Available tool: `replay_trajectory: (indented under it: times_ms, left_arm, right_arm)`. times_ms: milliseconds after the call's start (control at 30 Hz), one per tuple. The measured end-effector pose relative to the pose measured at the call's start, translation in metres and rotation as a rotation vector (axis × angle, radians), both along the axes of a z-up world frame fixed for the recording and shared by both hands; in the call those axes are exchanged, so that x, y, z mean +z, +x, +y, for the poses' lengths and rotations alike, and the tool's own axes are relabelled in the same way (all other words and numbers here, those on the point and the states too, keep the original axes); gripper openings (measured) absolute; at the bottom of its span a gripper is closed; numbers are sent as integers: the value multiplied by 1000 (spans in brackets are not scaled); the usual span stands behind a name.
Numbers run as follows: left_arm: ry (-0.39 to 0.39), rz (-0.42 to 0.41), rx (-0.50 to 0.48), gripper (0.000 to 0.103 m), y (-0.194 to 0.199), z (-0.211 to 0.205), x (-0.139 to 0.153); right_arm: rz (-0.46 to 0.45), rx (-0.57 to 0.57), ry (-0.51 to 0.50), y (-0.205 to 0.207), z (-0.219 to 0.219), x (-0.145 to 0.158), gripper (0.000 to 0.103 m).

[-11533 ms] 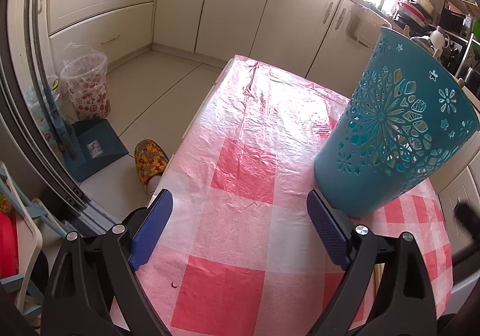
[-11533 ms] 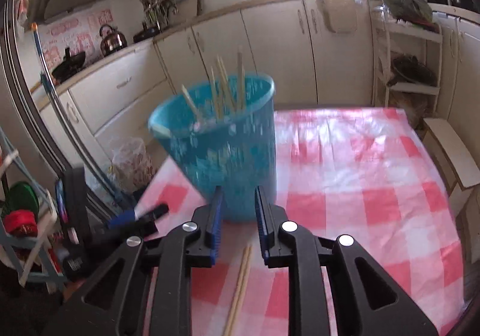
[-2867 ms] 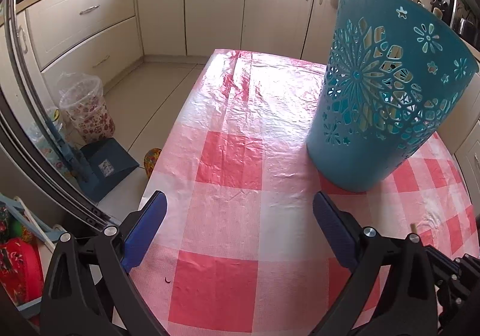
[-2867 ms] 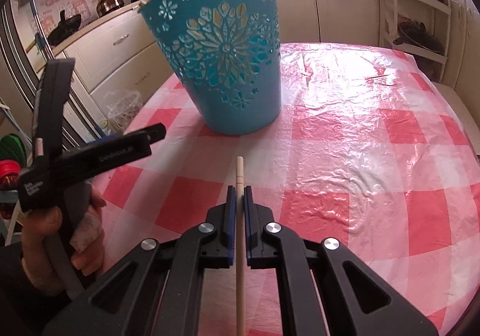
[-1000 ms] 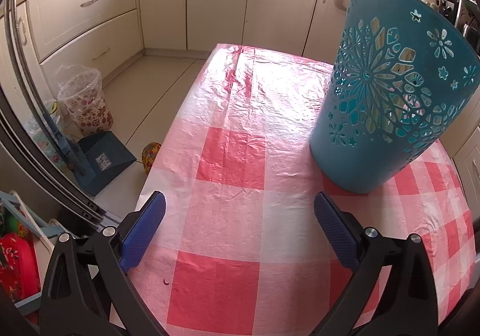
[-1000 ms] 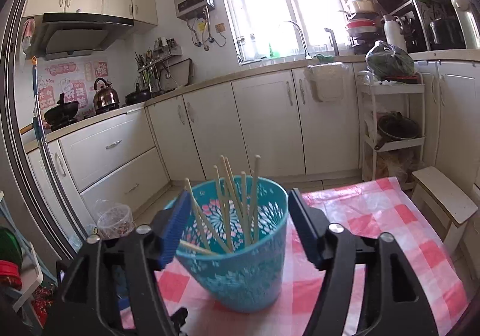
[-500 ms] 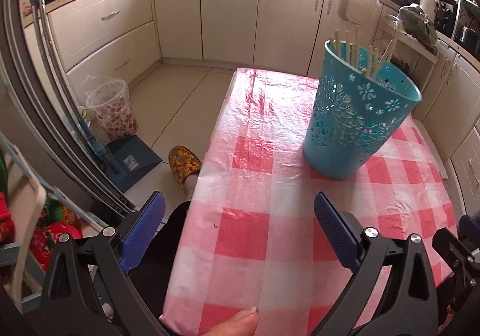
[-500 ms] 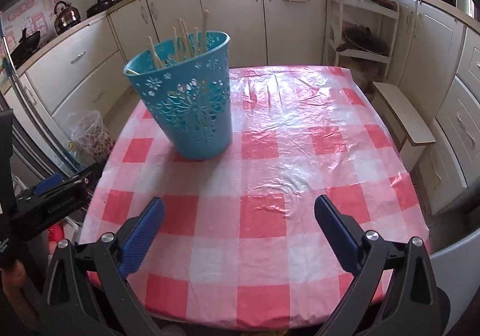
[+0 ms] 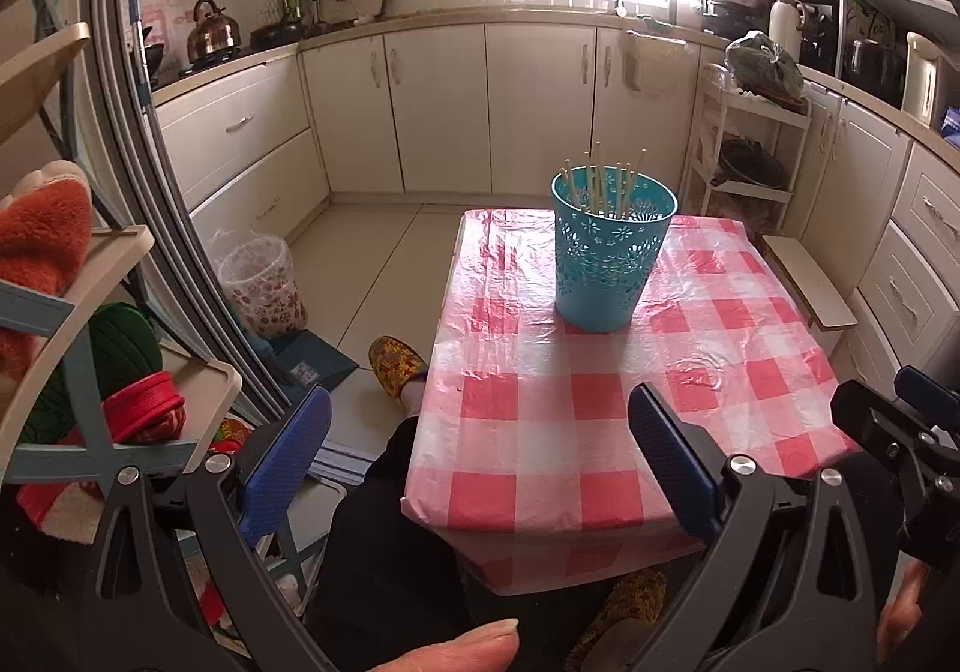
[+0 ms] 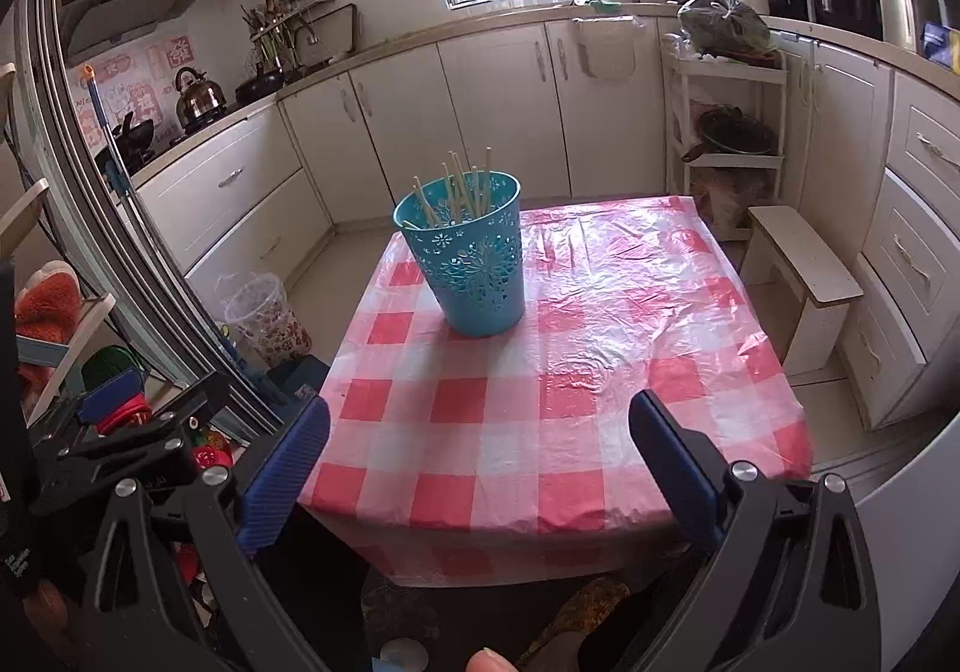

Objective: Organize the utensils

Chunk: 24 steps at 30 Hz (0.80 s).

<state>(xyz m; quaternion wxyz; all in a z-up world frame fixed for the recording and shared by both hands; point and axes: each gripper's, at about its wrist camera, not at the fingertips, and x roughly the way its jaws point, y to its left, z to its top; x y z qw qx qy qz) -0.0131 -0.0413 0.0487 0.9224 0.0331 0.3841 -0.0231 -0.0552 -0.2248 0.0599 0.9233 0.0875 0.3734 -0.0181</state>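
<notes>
A teal cut-out basket [image 9: 609,252] stands on the red-and-white checked table [image 9: 540,462], towards its far left part, with several wooden chopsticks [image 9: 600,183] standing upright in it. It also shows in the right wrist view [image 10: 474,264] with the chopsticks [image 10: 462,189]. My left gripper [image 9: 480,456] is open and empty, held back off the table's near edge. My right gripper [image 10: 480,462] is open and empty too, also back from the near edge. The right gripper's body shows at the right of the left wrist view [image 9: 900,432].
Cream kitchen cabinets [image 9: 444,108] run along the back and right. A small wooden stool [image 10: 804,264] stands right of the table. A plastic waste bin [image 9: 261,282] and a shelf rack [image 9: 90,372] are on the left. The person's legs and slipper [image 9: 399,363] are under the near edge.
Both grippers have pulled back and up from the table, so the basket looks smaller and farther. The right gripper let the last chopstick go into the basket earlier and stays open.
</notes>
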Motion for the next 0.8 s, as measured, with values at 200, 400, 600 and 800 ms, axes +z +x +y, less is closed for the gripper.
replay_trajectory:
  times_ms: [200,400,600,800]
  left_arm:
    - [-19,-17,12,95,-26,7,19]
    - [-16,-35,6,95,-45,10,27]
    - [-4,-60,-8,95,-61,11,34]
    - [-11,-70,1,95,-71,19,36]
  right_arm:
    - [-68,-50,-4,-39,6,14,96]
    - [-127,-80,18,-69,16,21,96]
    - [-160,-70,17,-86,30,22,96]
    - [-179,-62,-5,-94,41,24,96]
